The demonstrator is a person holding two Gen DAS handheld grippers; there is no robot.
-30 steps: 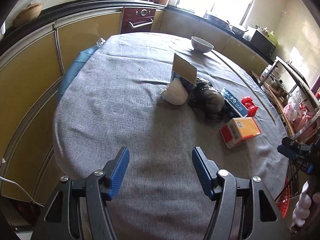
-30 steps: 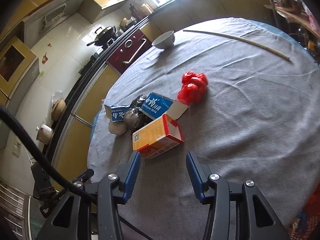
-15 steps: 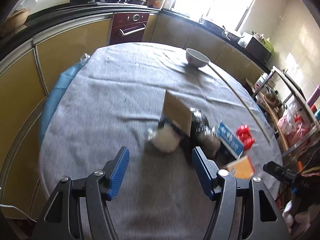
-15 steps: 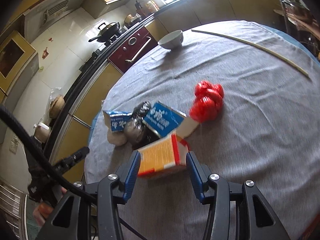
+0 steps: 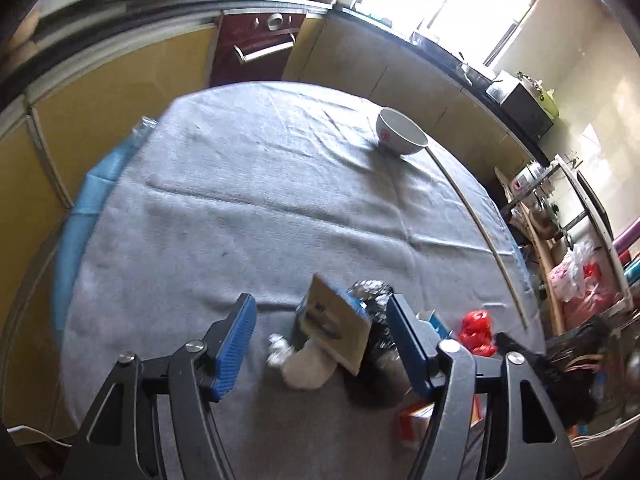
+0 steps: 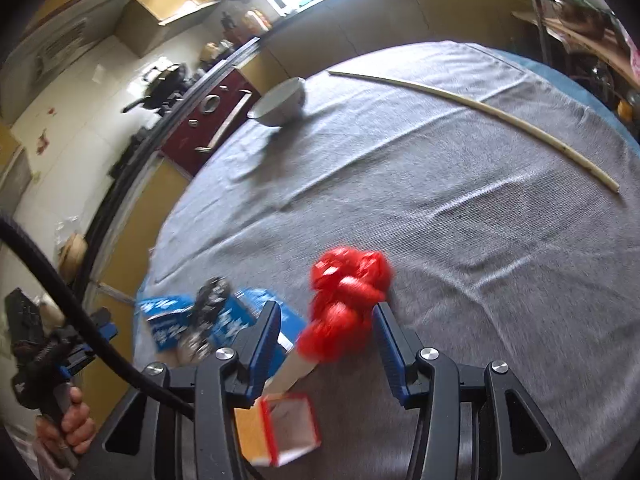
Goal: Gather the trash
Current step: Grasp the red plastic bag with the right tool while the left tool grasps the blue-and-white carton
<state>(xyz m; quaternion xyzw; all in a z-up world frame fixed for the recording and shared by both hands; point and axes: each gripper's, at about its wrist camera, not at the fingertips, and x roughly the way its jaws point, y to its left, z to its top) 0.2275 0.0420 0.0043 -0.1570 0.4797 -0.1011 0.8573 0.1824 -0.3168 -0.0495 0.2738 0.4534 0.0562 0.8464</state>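
Observation:
On the grey tablecloth (image 5: 248, 216) lies a pile of trash. My left gripper (image 5: 320, 340) hangs over it, its jaws opening. A cardboard-backed blue box (image 5: 332, 332) and a white crumpled bag (image 5: 306, 368) sit between its fingers, untouched by the pads. A black bag (image 5: 370, 300) lies just past the right pad. My right gripper (image 6: 326, 340) is open around the near end of a red plastic bag (image 6: 346, 300), and no pad presses it. An open orange box (image 6: 286, 428) lies under that gripper. Blue boxes (image 6: 168, 320) and the black bag (image 6: 208, 304) lie to its left.
A white bowl (image 5: 400, 132) stands at the table's far side, with a long pale stick (image 5: 480, 236) along the right edge. Yellow cabinets and a dark red oven (image 5: 256, 48) ring the table. A hand (image 6: 68, 424) holding the left gripper's handle shows at the right view's lower left.
Both grippers have moved forward over the table. The left one now straddles the box and white bag. The right one has passed over the orange box to the red bag.

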